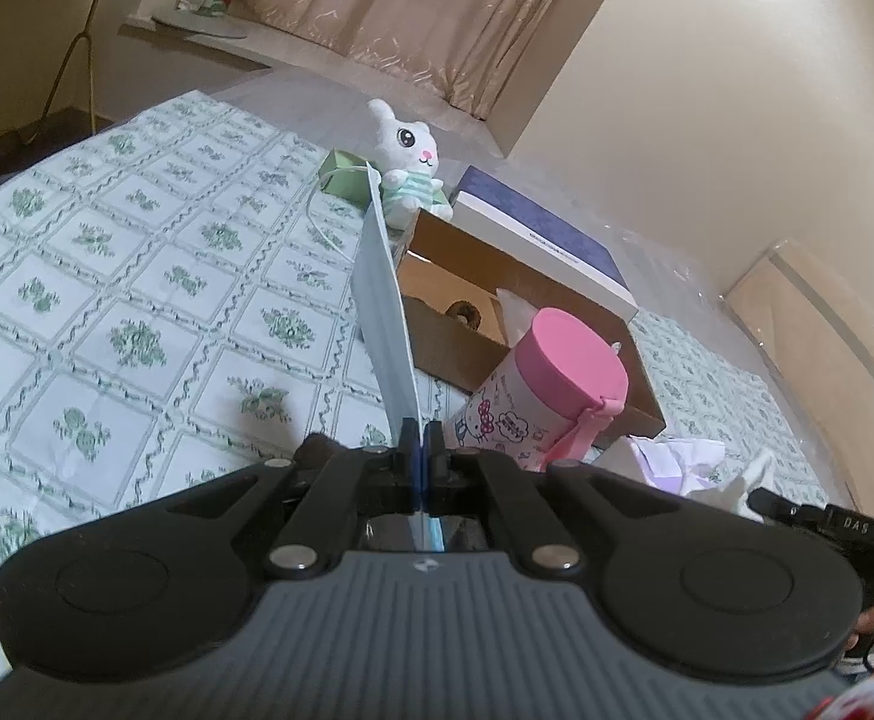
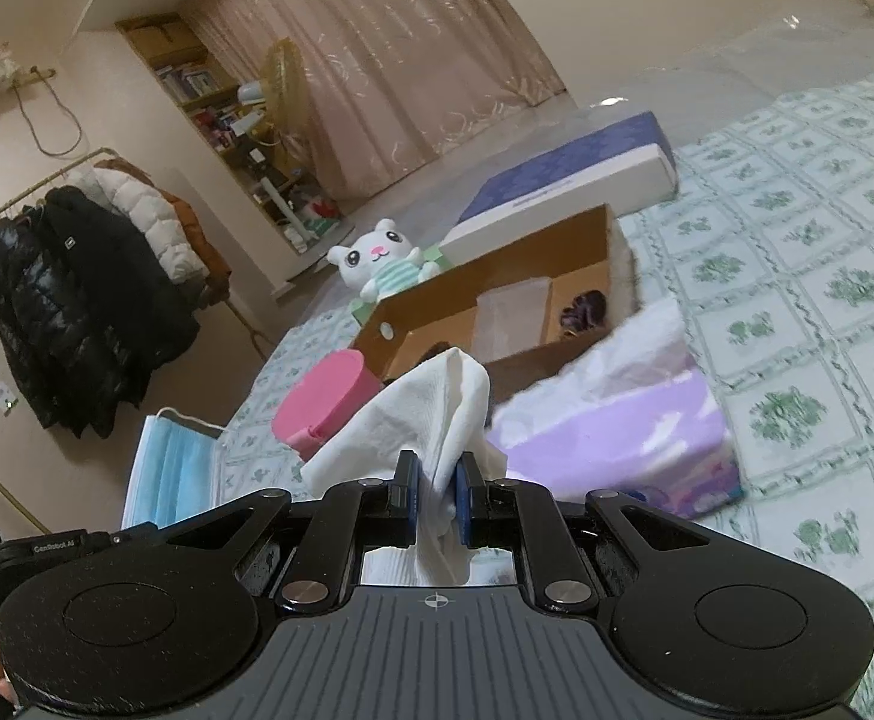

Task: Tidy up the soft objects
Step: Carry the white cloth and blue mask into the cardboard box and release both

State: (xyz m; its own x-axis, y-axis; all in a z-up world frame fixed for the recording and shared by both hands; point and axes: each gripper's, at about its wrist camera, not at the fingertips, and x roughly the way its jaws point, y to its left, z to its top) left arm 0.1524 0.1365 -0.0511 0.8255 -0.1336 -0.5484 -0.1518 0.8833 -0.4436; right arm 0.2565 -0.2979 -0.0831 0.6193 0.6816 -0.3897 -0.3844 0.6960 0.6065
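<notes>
My left gripper (image 1: 420, 433) is shut on a light blue face mask (image 1: 384, 300), held edge-on above the bed; the mask also shows in the right wrist view (image 2: 170, 468). My right gripper (image 2: 437, 483) is shut on a white tissue (image 2: 431, 408), pulled up from a purple tissue pack (image 2: 610, 438). An open cardboard box (image 1: 514, 324) sits ahead with a dark soft item inside (image 2: 583, 309). A white plush bunny (image 1: 407, 162) sits behind the box.
A pink-lidded Hello Kitty container (image 1: 544, 390) stands in front of the box. A blue and white flat box (image 1: 544, 240) lies behind it. The bed has a green floral sheet (image 1: 137, 276). Coats hang on a rack (image 2: 77, 276) at the left.
</notes>
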